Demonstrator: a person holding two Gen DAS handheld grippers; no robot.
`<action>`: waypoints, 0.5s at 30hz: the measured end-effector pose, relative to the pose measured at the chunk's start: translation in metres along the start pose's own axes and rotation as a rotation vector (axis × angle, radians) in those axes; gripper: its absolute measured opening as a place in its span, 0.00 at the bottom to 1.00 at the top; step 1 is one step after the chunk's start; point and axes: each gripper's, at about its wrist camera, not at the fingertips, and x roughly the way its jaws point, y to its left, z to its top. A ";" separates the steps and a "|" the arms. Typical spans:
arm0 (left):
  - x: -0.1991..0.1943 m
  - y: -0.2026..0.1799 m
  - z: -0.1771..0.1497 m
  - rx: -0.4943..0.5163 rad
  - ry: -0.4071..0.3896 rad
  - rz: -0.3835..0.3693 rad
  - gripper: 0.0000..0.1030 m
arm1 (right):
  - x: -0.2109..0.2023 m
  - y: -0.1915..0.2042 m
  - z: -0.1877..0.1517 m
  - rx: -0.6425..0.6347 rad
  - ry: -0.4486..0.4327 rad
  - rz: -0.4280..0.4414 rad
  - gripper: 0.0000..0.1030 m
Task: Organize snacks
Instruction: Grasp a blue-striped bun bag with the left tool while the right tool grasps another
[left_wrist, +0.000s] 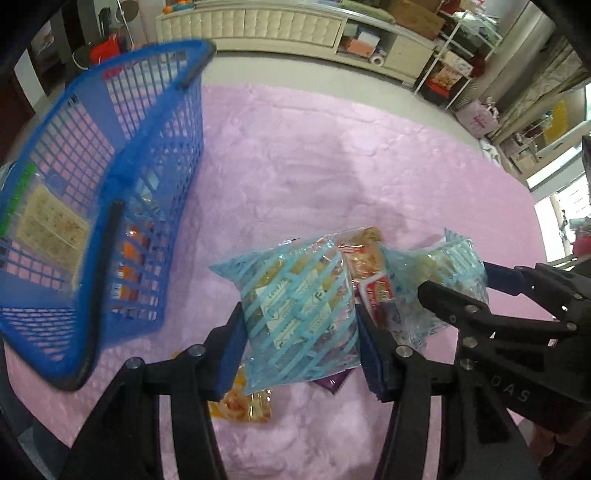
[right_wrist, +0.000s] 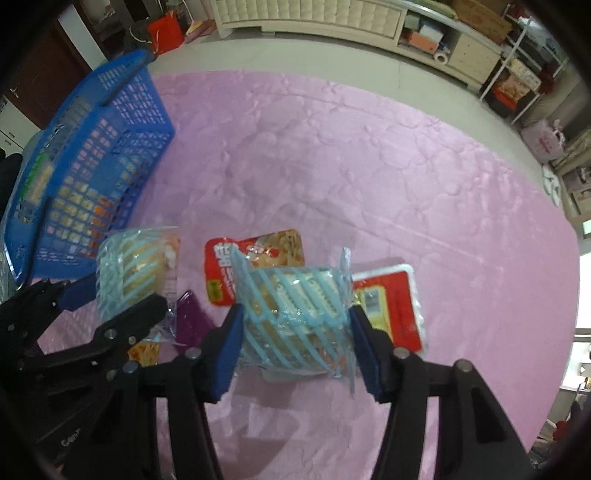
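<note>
My left gripper (left_wrist: 301, 341) is shut on a clear snack pack with light-blue stripes (left_wrist: 299, 314), held above the pink mat. My right gripper (right_wrist: 293, 341) is shut on a second blue-striped snack pack (right_wrist: 295, 317); it also shows in the left wrist view (left_wrist: 450, 273). The left gripper with its pack appears in the right wrist view (right_wrist: 133, 273). A blue mesh basket (left_wrist: 155, 122) (right_wrist: 110, 122) stands to the left and holds several snack packs. On the mat lie a red-and-orange packet (right_wrist: 258, 251), a red-and-white packet (right_wrist: 399, 302), a purple packet (right_wrist: 190, 317) and an orange packet (left_wrist: 240, 402).
A pink mat (left_wrist: 332, 166) covers the floor. A cream cabinet (left_wrist: 266, 26) with shelves and boxes runs along the back wall. A metal rack (left_wrist: 454, 59) with boxes stands at the back right.
</note>
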 end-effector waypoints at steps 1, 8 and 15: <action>-0.007 0.000 -0.002 -0.001 -0.009 -0.006 0.51 | -0.007 0.000 -0.002 0.006 -0.008 0.003 0.59; -0.070 0.010 -0.017 0.017 -0.085 -0.041 0.51 | -0.063 0.017 -0.020 0.006 -0.077 -0.010 0.59; -0.131 0.023 -0.027 0.049 -0.173 -0.062 0.51 | -0.111 0.035 -0.030 0.052 -0.147 0.031 0.59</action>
